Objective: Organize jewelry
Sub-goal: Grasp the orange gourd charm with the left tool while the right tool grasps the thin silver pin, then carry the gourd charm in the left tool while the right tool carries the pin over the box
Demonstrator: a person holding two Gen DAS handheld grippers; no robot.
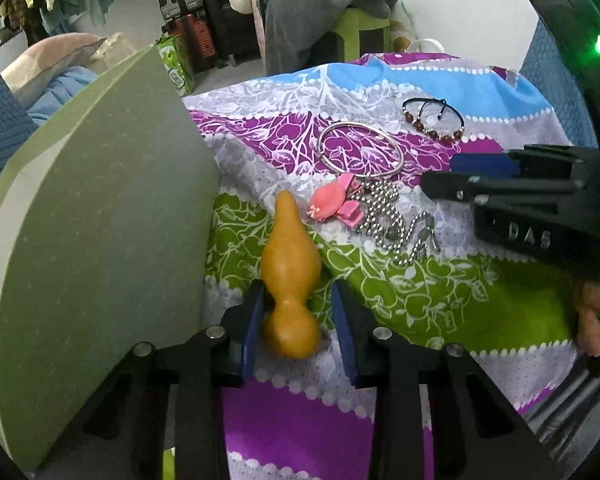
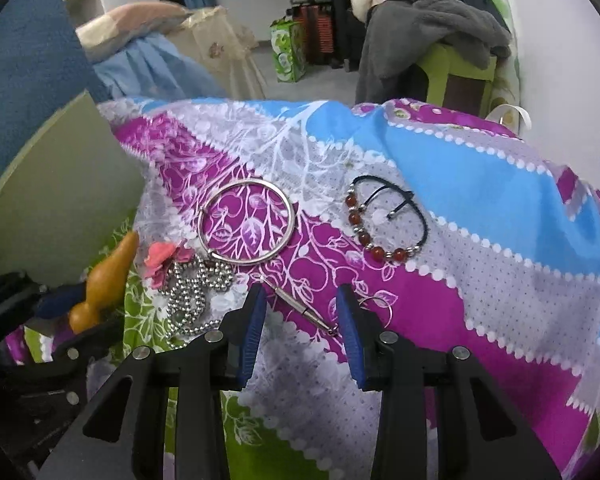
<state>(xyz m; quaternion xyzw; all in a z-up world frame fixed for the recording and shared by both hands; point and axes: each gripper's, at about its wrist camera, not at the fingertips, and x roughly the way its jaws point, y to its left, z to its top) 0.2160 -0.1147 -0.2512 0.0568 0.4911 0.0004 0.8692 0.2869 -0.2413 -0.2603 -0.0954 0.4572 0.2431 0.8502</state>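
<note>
The orange gourd-shaped wooden pendant (image 1: 290,276) lies on the patterned bedspread (image 1: 420,292) lengthwise between your left tool (image 1: 296,320), spread wide around its waist; right tool (image 2: 300,320) open too.

The large sage-green foam board (image 1: 92,208) runs out of the left wrist view at the left and bottom. In the right wrist view the smooth orange gourd-shaped ornament (image 2: 108,276) has its lower bulb partly hidden behind the other gripper's dark fingers (image 2: 56,300). The small silver ring (image 2: 378,308) sits half behind a blue-padded finger.
</note>
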